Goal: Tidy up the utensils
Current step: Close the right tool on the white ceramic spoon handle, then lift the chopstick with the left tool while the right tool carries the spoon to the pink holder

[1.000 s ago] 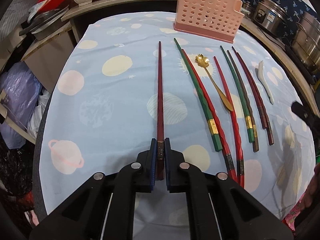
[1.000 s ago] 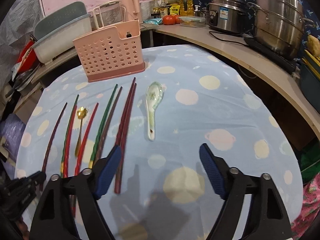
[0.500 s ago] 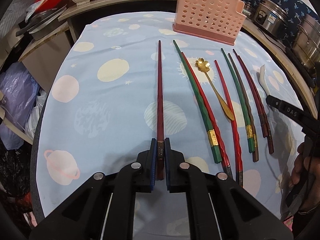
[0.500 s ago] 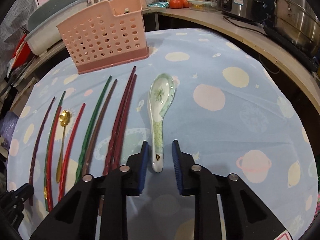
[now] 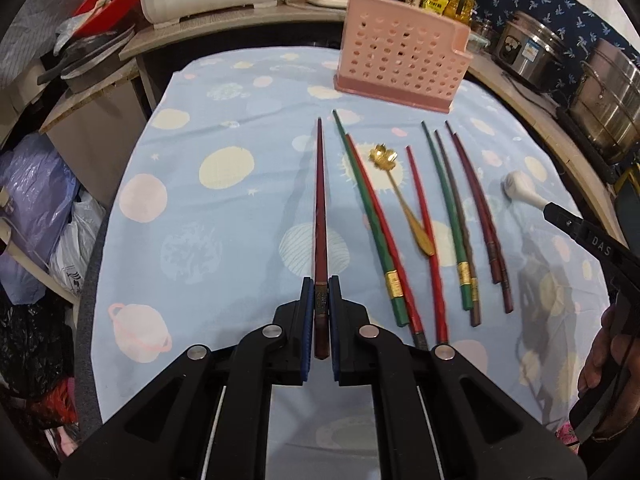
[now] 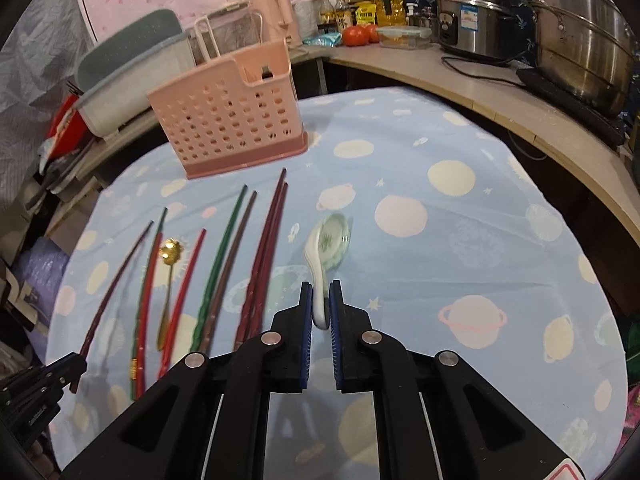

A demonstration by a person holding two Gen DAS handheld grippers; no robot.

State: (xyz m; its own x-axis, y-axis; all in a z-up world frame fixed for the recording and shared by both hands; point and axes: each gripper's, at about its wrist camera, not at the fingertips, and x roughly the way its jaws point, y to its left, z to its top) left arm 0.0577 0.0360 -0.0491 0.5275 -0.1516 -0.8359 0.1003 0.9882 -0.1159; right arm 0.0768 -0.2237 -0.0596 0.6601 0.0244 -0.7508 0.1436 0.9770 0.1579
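Note:
My left gripper is shut on the near end of a dark red chopstick that points toward the pink perforated utensil basket. My right gripper is shut on the handle of a white ceramic spoon and holds it lifted off the cloth; the spoon shows raised in the left wrist view too. Several red, green and brown chopsticks and a gold spoon lie in a row on the blue cloth. The basket stands at the far side.
The round table has a blue planet-print cloth. A curved wooden counter with steel pots runs along the right. A grey tub and clutter sit at the far left. Bags lie beside the table.
My right gripper closed on the ceramic spoon's handle and lifted it up and back from the cloth. My left gripper stayed shut on the dark red chopstick and rose slightly.

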